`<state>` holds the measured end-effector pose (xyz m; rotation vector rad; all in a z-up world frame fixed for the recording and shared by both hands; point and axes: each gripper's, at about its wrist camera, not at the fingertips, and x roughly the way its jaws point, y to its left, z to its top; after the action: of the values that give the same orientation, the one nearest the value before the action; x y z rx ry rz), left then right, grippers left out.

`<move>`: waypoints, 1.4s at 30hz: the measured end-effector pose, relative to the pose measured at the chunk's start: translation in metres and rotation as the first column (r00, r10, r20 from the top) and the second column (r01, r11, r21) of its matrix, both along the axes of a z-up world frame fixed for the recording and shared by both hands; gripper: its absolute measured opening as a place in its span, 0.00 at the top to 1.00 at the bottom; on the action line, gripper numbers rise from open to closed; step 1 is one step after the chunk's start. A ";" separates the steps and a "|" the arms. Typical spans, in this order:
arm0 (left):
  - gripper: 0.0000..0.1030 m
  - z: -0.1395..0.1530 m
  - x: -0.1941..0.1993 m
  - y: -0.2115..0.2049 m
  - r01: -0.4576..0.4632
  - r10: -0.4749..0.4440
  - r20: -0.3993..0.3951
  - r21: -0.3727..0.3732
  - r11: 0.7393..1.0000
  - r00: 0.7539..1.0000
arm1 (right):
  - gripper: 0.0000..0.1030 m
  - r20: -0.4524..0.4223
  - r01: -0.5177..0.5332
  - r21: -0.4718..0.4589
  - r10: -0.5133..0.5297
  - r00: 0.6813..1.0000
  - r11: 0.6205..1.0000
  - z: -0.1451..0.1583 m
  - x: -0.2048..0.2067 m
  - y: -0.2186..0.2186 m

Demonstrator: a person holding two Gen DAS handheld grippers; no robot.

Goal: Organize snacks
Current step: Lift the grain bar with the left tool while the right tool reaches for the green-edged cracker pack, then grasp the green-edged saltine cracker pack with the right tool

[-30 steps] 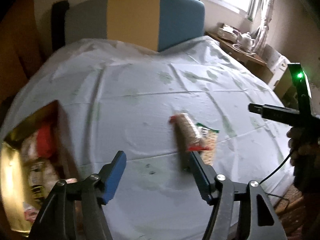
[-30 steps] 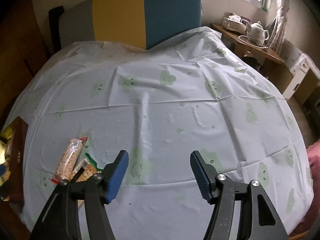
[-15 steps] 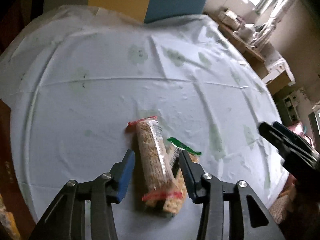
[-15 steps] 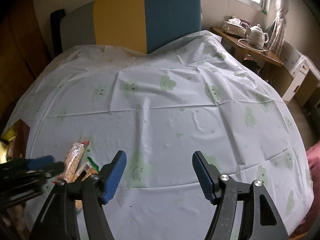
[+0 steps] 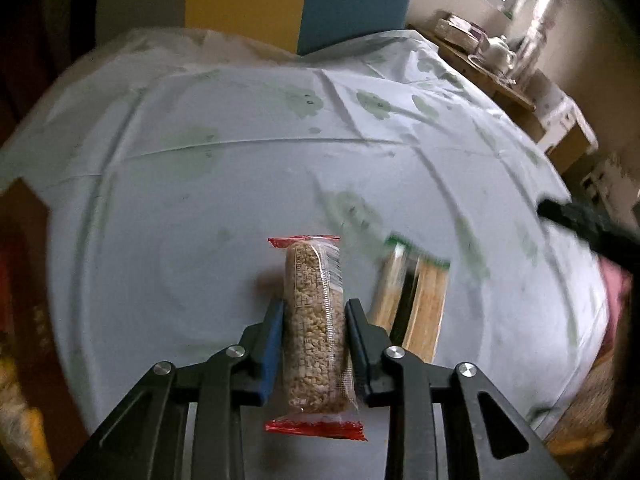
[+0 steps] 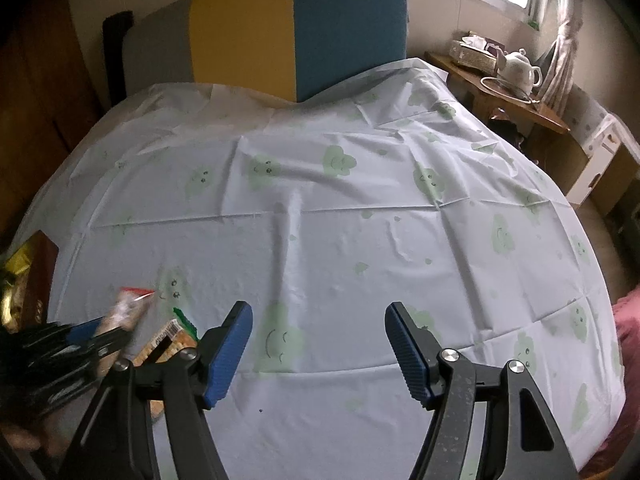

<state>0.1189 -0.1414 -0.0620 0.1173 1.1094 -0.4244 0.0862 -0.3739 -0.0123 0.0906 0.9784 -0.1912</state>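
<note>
Pale cloud-print cloth [image 6: 320,240] covers the bench. Our left gripper [image 5: 314,320] has just been closing its jaws, now clamped on the grain bar [image 5: 314,336]; cracker packs [image 5: 416,304], blurred, lie at its three o'clock. Our right gripper [image 6: 319,344] hovers, jaws apart, nothing between them.

Glossy clear plastic snack wrapper [image 5: 314,332], smooth creased plastic tablecloth [image 6: 360,240]
</note>
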 end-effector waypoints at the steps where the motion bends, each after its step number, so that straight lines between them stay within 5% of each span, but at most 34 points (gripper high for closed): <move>1: 0.70 0.001 -0.009 0.004 0.005 -0.006 0.026 0.033 0.999 1.000 | 0.32 -0.007 -0.005 -0.006 0.005 1.000 1.000 -0.002 0.000 0.001; 8: 0.69 -0.013 -0.045 0.028 -0.023 0.006 0.120 0.140 0.990 0.993 | 0.32 -0.052 -0.029 -0.043 0.027 0.998 0.999 -0.012 0.002 0.008; 10: 0.69 -0.021 -0.048 0.035 -0.032 0.017 0.137 0.106 0.994 0.990 | 0.32 -0.062 -0.030 -0.041 0.027 0.998 0.999 -0.014 0.003 0.009; 15: 0.69 -0.023 -0.047 0.041 -0.027 0.017 0.130 0.076 0.997 0.991 | 0.32 -0.114 -0.058 0.093 0.069 0.991 0.994 -0.025 0.004 0.011; 21: 0.69 -0.027 -0.049 0.045 -0.027 0.020 0.151 0.044 0.999 0.988 | 0.32 -0.165 -0.121 0.307 0.178 0.970 0.944 -0.031 0.004 0.045; 29: 0.69 -0.025 -0.052 0.050 -0.031 0.030 0.150 0.003 1.000 0.988 | 0.22 -0.236 -0.027 0.378 0.125 0.964 0.926 -0.063 0.019 0.097; 34: 0.69 -0.025 -0.053 0.053 -0.028 0.031 0.144 -0.023 0.999 0.989 | 0.28 -0.133 -0.121 0.247 0.157 0.979 0.962 -0.058 0.042 0.124; 36: 0.69 -0.025 -0.051 0.055 -0.031 0.035 0.138 -0.038 0.999 0.990 | 0.28 -0.162 -0.145 0.170 0.172 0.972 0.975 -0.059 0.049 0.133; 42: 0.69 -0.026 -0.052 0.055 -0.034 0.040 0.146 -0.042 0.999 0.988 | 0.26 -0.208 -0.135 0.168 0.169 0.963 0.976 -0.065 0.048 0.136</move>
<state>0.0669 -0.0863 -0.0884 0.0921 0.9560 -0.3980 0.1344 -0.2376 -0.0769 0.1355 1.2172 0.0173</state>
